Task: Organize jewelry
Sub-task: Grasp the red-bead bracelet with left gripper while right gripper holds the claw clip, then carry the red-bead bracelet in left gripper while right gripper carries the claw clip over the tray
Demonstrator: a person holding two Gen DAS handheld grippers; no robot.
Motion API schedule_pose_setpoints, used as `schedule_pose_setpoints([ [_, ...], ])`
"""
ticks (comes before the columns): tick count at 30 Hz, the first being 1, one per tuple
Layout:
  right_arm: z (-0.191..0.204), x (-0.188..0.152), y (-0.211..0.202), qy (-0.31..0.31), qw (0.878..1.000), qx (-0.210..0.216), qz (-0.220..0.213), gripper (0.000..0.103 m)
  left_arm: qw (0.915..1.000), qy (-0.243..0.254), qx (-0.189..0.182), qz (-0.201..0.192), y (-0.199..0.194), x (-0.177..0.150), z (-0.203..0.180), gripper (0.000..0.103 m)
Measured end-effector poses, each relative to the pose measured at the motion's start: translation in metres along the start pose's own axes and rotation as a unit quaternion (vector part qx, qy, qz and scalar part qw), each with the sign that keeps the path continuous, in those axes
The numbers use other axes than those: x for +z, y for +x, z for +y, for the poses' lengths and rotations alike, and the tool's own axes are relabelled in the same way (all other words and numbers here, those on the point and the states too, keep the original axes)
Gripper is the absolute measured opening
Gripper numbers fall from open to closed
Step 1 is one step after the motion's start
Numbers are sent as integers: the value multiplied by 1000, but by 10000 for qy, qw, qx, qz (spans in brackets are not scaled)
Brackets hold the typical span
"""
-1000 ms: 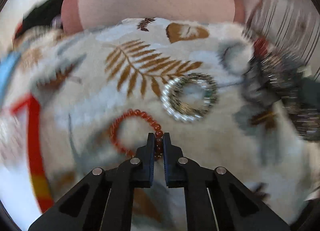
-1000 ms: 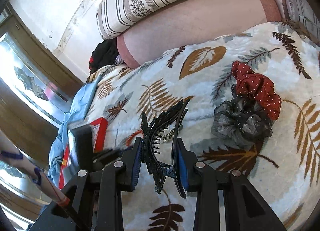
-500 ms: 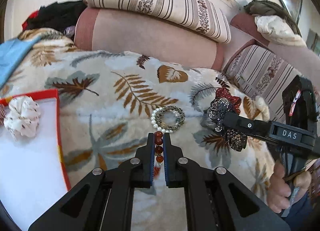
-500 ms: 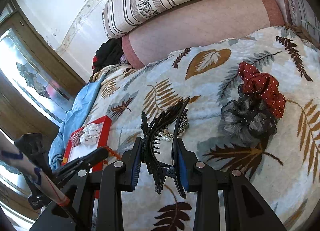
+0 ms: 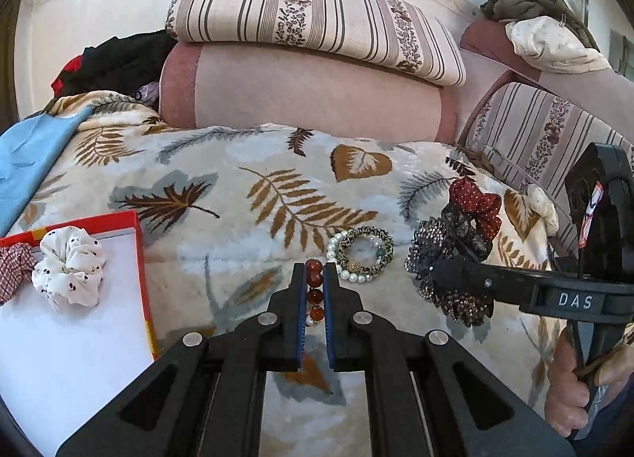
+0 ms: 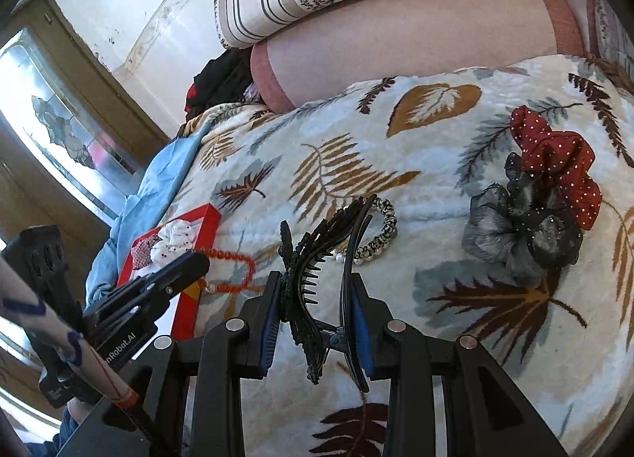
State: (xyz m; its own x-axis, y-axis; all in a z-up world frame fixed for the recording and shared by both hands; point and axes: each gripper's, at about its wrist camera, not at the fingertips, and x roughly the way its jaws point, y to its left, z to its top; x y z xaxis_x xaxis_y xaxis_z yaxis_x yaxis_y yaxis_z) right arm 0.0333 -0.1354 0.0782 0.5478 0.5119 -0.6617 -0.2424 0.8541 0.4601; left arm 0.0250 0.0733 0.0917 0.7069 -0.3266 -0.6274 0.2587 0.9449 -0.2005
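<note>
Left gripper (image 5: 314, 290) clenched on red bead bracelet (image 5: 315, 292); red-rimmed white tray (image 5: 139, 259) lies left. Right gripper (image 6: 317, 322) grasps black claw clip (image 6: 313, 278).

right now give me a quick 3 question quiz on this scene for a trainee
1. True or false: the left gripper is shut on the red bead bracelet.
2. What does the right gripper hold? A) black hair claw clip B) pearl bracelet C) red scrunchie
3. Which scrunchie lies in the red-rimmed box beside the checked one?

Key
1. True
2. A, the black hair claw clip
3. The white scrunchie with dark spots
</note>
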Motion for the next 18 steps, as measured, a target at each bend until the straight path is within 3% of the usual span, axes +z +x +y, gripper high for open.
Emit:
schedule_pose_setpoints([
  [18,0,-2,-5,-33,9999,109,-35,35,9998,-33,207,-18,1,-2,2,7],
])
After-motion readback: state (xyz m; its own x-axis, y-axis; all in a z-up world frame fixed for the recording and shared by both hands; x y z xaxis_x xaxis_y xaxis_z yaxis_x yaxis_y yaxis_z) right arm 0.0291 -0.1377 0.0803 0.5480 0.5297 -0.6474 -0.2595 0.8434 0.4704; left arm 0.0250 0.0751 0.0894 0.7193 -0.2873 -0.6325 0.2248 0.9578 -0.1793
